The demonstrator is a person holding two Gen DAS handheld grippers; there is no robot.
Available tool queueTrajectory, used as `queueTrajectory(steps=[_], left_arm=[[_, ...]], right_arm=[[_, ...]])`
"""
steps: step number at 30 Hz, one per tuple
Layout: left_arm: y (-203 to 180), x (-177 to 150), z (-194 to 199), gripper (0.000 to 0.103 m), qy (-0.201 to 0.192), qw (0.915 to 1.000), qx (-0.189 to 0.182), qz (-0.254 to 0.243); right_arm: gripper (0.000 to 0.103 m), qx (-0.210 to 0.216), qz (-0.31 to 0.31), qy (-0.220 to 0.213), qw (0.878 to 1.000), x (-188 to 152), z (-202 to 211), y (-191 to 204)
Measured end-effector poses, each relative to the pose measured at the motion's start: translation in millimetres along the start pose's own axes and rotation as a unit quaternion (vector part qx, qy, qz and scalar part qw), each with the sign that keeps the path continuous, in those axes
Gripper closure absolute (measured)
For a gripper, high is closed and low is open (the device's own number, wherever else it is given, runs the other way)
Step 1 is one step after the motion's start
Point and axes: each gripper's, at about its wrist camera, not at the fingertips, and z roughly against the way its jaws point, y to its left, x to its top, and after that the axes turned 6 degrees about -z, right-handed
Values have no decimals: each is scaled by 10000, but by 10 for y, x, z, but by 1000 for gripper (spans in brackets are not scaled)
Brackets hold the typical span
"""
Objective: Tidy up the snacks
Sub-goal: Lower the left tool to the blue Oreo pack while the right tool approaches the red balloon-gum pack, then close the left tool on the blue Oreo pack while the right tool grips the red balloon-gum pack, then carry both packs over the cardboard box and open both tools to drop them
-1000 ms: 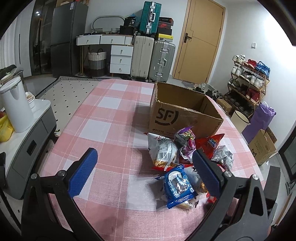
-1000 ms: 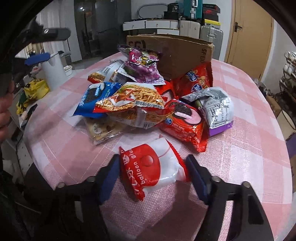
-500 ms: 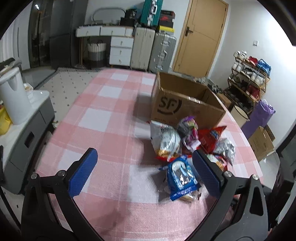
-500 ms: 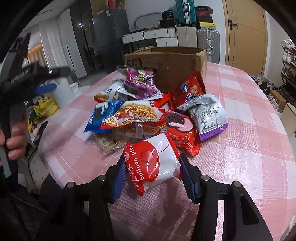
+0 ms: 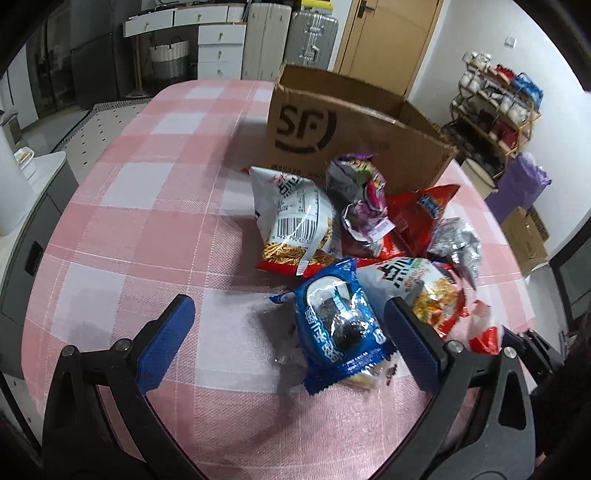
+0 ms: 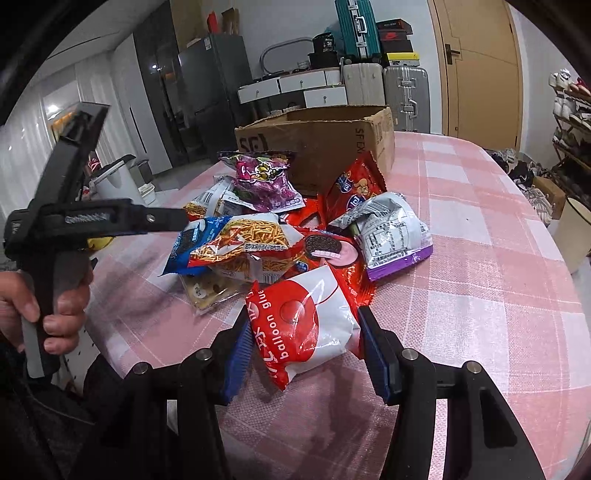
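A heap of snack packets (image 5: pixel 369 229) lies on the pink checked table (image 5: pixel 166 221), in front of an open cardboard box (image 5: pixel 332 129). My left gripper (image 5: pixel 286 314) hangs open low over the heap's near side. A blue cookie packet (image 5: pixel 340 332) lies between its fingers, close to the right one and untouched. In the right wrist view my right gripper (image 6: pixel 304 321) is shut on a red-and-white "balloon glue" packet (image 6: pixel 299 325), with a pad pressed on each side. Beyond it are the heap (image 6: pixel 280 229) and the box (image 6: pixel 325 147). A hand holds the left gripper's black body (image 6: pixel 92 221) at the left.
A white appliance (image 6: pixel 114 184) stands on a grey cabinet (image 5: pixel 26 221) left of the table. Suitcases (image 5: pixel 291 26), drawers and a door line the far wall. A shoe rack (image 5: pixel 498 99) and a purple bag (image 5: pixel 517 188) stand right of the table.
My left gripper has dropped toward the heap and tilted down, so the blue packet now lies between its fingers. My right gripper has closed onto the red-and-white packet.
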Motion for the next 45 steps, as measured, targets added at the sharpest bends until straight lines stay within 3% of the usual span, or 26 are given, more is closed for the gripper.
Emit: queueTrajectory(steps=[8, 17, 20, 22, 27, 37, 45], left_arm=[[-205, 59, -323, 1, 346, 9982, 449, -197], [-241, 88, -393, 18, 462, 9974, 497, -222], [-233, 98, -398, 32, 473, 9982, 309, -213], [-210, 49, -365, 61, 491, 9983, 146, -273], [-142, 38, -284, 61, 324, 9988, -133, -349], [-150, 85, 131, 61, -185, 9988, -86, -455], [-184, 249, 402, 61, -538, 9954, -63, -789]], right_arm=[[48, 64, -141, -31, 9999, -28, -11, -123], [48, 56, -130, -74, 9999, -48, 12, -152], [48, 53, -133, -89, 9999, -47, 14, -150], [48, 34, -128, -95, 9999, -43, 15, -142], [48, -12, -78, -121, 9999, -22, 46, -101], [48, -89, 48, -358, 9993, 146, 222, -11], [48, 113, 156, -611, 9979, 458, 373, 79]])
